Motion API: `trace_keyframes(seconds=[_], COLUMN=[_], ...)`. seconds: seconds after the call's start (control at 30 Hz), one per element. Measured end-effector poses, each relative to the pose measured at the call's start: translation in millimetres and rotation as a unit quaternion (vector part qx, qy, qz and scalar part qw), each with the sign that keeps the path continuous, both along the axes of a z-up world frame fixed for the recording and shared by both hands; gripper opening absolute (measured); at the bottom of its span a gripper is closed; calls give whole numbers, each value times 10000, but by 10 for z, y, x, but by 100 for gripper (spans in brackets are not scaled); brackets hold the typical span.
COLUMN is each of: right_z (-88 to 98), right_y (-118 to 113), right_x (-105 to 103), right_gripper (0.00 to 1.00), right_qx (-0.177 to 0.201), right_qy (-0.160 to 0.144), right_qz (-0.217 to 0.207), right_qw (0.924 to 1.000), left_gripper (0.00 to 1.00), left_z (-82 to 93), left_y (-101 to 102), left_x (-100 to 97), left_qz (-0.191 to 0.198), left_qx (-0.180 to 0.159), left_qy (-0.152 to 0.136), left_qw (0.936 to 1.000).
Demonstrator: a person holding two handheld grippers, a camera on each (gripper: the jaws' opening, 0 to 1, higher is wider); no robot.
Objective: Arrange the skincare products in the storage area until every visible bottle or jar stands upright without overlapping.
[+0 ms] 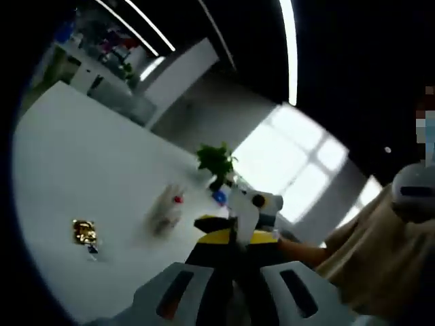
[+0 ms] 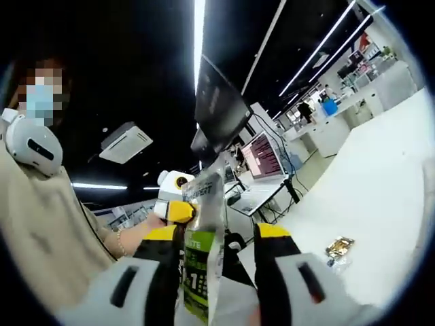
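A green-and-white printed sachet [image 2: 202,251] hangs upright between the yellow-tipped jaws of my right gripper [image 2: 217,234], which stand wide apart; the sachet lies close to the left jaw. My left gripper [image 2: 174,204] comes in from the left and pinches the sachet's upper edge. In the left gripper view, my left gripper [image 1: 234,239] has its yellow tips together, and a thin pale edge that looks like the sachet [image 1: 242,216] rises from them. On the white table [image 1: 88,170] stand a clear bottle with a red cap [image 1: 166,210] and a small gold item [image 1: 84,233].
A potted green plant [image 1: 217,163] stands at the table's far edge. The gold item [image 2: 338,246] lies on the white table [image 2: 380,183] to the right of my right gripper. A person in a beige sleeve [image 2: 47,224] is close on the left. Desks with monitors [image 2: 262,156] stand behind.
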State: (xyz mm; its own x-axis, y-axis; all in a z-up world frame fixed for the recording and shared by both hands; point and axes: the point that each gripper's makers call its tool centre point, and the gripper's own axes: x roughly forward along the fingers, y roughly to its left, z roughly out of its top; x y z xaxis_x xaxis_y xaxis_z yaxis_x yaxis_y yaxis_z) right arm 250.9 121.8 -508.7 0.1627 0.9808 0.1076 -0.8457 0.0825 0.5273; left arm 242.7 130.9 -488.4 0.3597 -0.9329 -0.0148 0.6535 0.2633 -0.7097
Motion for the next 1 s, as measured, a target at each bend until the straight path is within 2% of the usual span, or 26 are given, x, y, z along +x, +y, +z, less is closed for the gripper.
trace_keyframes(seconds=[0.1,0.23,0.37,0.43,0.5,0.57,0.63,0.7,0.73,0.8,0.83,0.9,1.0], right_z=[36,14,-4,35,52,33,41,51,54,69,72,91,135], right_y=[17,45,42,14,5,-5,-8,-20,-23,-33,-45,-70,-135], right_x=[-78,-123,-141,-135,-129,-105,-97,-65,-54,-30,-18,22,104], right_gripper=[25,22,13,7,5,4,3,2,2,2,2,2,1], right_qx=[103,132,154,333,403,418,507,684,742,894,976,1103,1384], right_qy=[18,130,143,112,-5,18,54,248,320,448,520,590,821], right_qz=[215,294,257,194,65,-5,-76,-196,-233,-321,-377,-545,-720], right_qw=[9997,9994,9994,9992,9992,9991,9987,9972,9965,9945,9932,9906,9843], left_gripper=[0,0,0,0,0,0,0,0,0,0,3,13,24], left_z=[-18,-33,-74,-83,-76,-80,-84,-64,-46,1,-3,-62,-167], left_y=[-40,-83,-88,-83,-89,-91,-92,-87,-83,-80,-67,-93,-150], left_x=[-28,-11,11,33,48,66,68,93,110,149,178,117,6], left_qz=[-193,-328,-359,-320,-299,-252,-242,-157,-91,62,214,115,-65], left_qx=[98,160,287,323,279,298,300,203,125,117,250,458,483], left_qy=[8,22,30,-3,2,-76,-87,-130,-182,-565,-816,-977,-751], left_qw=[9998,9993,9989,9990,9992,9992,9992,9996,9997,9983,9961,9941,9960])
